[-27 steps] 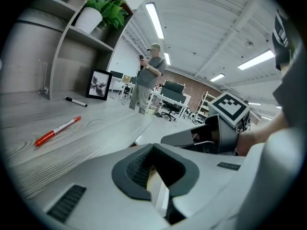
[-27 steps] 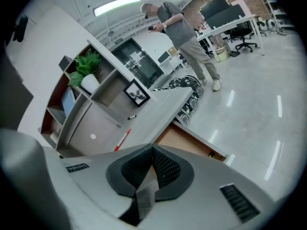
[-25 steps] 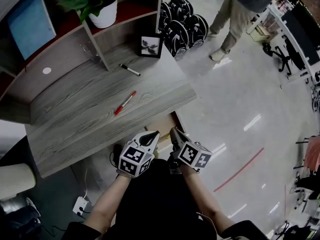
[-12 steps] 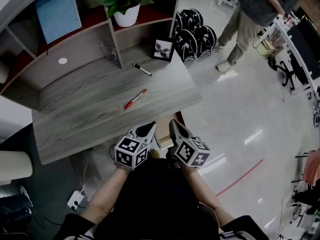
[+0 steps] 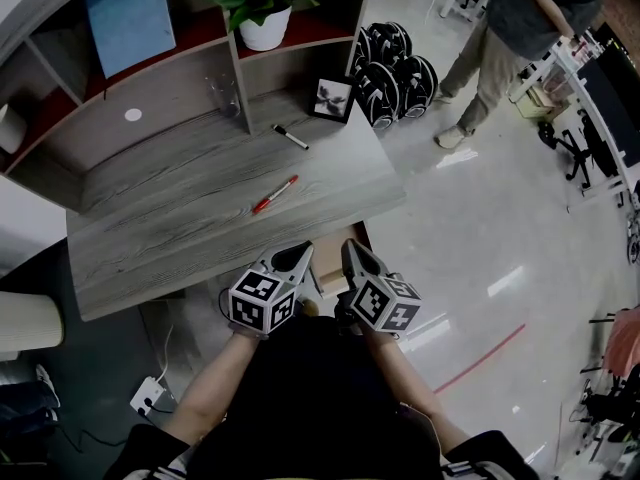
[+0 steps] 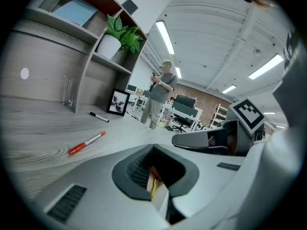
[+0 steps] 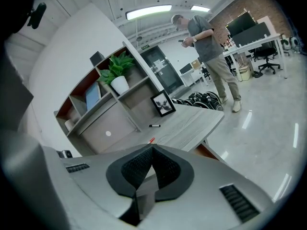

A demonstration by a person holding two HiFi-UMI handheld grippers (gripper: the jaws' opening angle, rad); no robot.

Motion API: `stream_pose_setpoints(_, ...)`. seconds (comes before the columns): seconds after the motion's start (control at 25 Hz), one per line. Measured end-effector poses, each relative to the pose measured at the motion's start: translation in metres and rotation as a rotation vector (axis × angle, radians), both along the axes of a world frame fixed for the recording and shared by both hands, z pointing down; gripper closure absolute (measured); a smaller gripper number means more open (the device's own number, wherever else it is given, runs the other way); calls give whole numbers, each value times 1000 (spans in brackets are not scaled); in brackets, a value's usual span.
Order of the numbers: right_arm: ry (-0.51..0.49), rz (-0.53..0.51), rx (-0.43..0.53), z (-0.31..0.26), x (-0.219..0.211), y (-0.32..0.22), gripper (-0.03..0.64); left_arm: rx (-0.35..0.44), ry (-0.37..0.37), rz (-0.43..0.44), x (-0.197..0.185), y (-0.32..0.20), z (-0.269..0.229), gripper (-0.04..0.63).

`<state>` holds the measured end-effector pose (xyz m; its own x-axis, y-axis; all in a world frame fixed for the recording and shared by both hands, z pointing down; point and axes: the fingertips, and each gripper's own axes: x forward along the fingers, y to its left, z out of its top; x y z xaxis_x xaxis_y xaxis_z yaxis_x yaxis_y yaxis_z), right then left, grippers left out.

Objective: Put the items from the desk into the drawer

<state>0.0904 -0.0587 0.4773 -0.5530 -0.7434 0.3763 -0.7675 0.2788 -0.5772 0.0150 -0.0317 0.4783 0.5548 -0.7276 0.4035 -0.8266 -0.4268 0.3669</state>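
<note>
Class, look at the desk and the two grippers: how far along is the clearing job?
Done: nothing visibly; the red marker pen and black marker pen lie on the grey wooden desk. In hand: nothing; left gripper and right gripper are shut, empty. Remaining: both pens.

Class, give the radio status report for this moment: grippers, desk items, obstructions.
Left gripper, right gripper: shut, empty, at desk edge. Red pen, black marker lying on desk. Nothing in the way.
</note>
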Motion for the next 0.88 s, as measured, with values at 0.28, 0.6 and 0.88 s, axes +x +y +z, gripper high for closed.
stream_pose_setpoints(0.28, -15, -36, -7, 2, -6, 2, 626, -11, -14, -38, -6, 2, 3, 595)
stream_pose_setpoints(0.6, 8, -157, 1, 3, -39, -9, 626, -25, -36, -141, -43, -2, 6, 595)
stream_pose_setpoints(0.88, 91, -302, 29, 5, -74, -30, 626, -35, -45, -229, -82, -5, 7, 595)
